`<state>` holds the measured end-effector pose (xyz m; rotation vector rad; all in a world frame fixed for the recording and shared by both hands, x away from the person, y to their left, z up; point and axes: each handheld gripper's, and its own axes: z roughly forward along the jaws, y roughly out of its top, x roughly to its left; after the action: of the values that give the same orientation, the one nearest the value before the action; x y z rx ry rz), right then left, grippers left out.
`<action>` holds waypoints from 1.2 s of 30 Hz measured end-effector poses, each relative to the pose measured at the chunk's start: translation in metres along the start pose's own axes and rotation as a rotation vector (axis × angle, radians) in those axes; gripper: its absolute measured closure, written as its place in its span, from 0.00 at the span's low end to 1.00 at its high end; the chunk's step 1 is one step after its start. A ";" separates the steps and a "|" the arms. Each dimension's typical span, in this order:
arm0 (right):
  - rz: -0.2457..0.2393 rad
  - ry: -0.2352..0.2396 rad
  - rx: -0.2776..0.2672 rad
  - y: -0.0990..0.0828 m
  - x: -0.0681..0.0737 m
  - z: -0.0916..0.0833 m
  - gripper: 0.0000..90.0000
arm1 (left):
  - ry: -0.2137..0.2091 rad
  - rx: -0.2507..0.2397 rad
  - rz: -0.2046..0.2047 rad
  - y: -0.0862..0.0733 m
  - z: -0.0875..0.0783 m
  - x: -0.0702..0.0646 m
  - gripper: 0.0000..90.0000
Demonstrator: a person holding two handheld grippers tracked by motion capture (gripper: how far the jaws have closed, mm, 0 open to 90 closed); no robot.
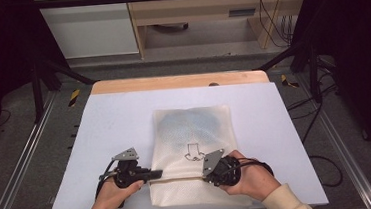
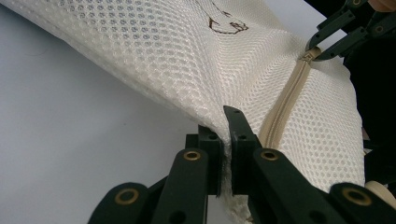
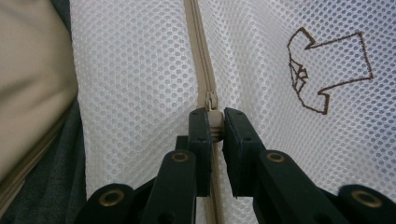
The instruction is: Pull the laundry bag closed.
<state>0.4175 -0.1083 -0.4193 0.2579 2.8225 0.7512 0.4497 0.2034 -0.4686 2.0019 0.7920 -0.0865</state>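
A pale blue-white worktop (image 1: 106,141) with a wooden far edge carries a cream mesh laundry bag (image 1: 193,129) lying flat near its front edge.

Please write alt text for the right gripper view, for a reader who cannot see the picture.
The right hand-held gripper is shut on the beige zipper pull of a white mesh laundry bag. The zipper runs straight up the middle of the picture, and a brown stitched shirt outline sits on the mesh to its right.
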 end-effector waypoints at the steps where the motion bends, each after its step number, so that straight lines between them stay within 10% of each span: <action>1: 0.001 0.001 0.001 0.000 0.000 0.000 0.91 | 0.002 0.000 0.001 0.000 0.000 0.000 0.96; 36: 0.051 -0.039 0.018 -0.032 -0.002 -0.021 0.91 | 0.006 0.008 0.004 -0.001 -0.001 0.001 0.96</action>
<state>0.4109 -0.1458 -0.4172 0.3444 2.7972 0.7235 0.4499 0.2049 -0.4690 2.0121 0.7927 -0.0822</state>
